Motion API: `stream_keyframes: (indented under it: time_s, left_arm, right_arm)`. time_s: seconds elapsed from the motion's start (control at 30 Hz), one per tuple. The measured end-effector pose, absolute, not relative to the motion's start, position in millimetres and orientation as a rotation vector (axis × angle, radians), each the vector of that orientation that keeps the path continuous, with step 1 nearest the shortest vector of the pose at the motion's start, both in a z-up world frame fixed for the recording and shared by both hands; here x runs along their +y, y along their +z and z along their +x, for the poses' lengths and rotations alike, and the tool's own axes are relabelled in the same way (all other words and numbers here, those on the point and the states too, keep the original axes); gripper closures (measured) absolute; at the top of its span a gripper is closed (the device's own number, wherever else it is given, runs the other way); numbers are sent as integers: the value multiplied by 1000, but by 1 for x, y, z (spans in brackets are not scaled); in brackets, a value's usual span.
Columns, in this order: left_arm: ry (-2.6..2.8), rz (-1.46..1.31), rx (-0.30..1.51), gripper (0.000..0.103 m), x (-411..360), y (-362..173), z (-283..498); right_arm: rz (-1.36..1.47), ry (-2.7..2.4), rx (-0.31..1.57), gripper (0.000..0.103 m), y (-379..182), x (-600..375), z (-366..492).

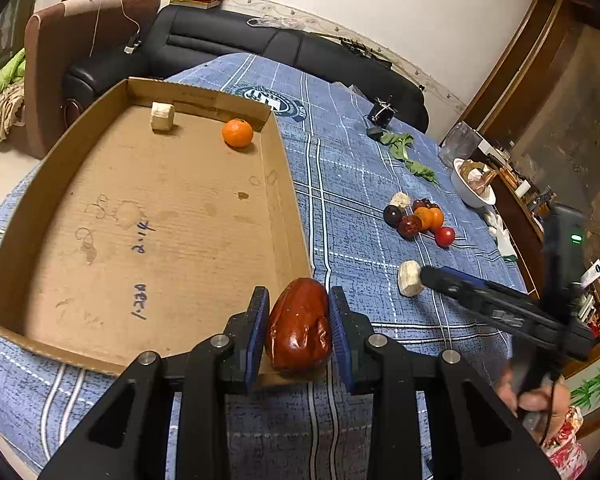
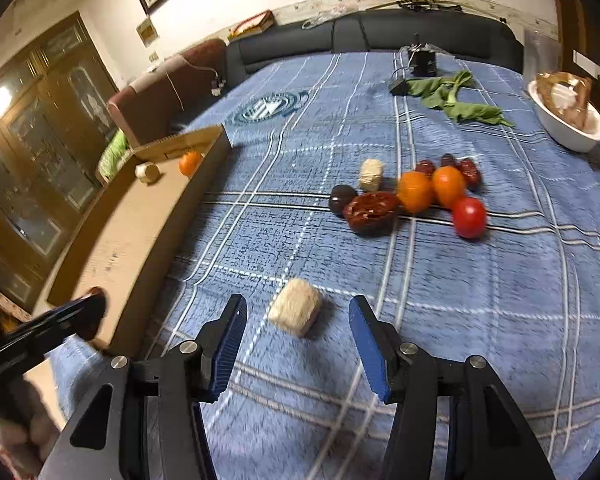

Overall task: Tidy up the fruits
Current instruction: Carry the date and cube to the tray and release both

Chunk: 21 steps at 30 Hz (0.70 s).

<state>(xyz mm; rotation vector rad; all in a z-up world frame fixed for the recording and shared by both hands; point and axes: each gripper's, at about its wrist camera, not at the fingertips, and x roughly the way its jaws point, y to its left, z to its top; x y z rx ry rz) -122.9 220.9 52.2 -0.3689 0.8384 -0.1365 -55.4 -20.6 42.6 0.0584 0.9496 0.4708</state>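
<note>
My left gripper (image 1: 299, 316) is shut on a large red-brown date (image 1: 299, 330), held over the near right corner of the cardboard tray (image 1: 148, 216). The tray holds an orange (image 1: 237, 133) and a pale sugarcane chunk (image 1: 162, 117). My right gripper (image 2: 298, 332) is open, its jaws either side of another pale chunk (image 2: 296, 312) lying on the cloth, apart from both pads. This chunk also shows in the left wrist view (image 1: 410, 279). Beyond lies a fruit pile: dark plum (image 2: 342, 199), wrinkled date (image 2: 372, 212), two orange fruits (image 2: 432, 190), red tomato (image 2: 469, 217), a pale chunk (image 2: 371, 175).
A blue plaid cloth (image 2: 480, 300) covers the table. Green leaves (image 2: 456, 100) and a white bowl (image 2: 568, 120) sit at the far right, a black device (image 2: 422, 62) at the far edge. A dark sofa (image 1: 236, 44) stands behind the table.
</note>
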Motion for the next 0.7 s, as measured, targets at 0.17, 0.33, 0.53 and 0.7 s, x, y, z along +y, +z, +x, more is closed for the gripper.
stream_keyframes:
  time_s: [0.17,0.33,0.53,0.7]
  left_arm:
    - [-113,-384,828,74,232,54,-125]
    - [-108,-410,826,74,248,57,-120]
    - [-41,-333,804,74,274,82,-102]
    - [25,-257,834,74,294,94,-58]
  right_arm:
    - [2,458,977,66,30,-6,-52]
    - [-9,464,961,70,35,-5,-56]
    - [32,529,909,70,68,10,-48]
    - [6,652,877,70,96,62,-38]
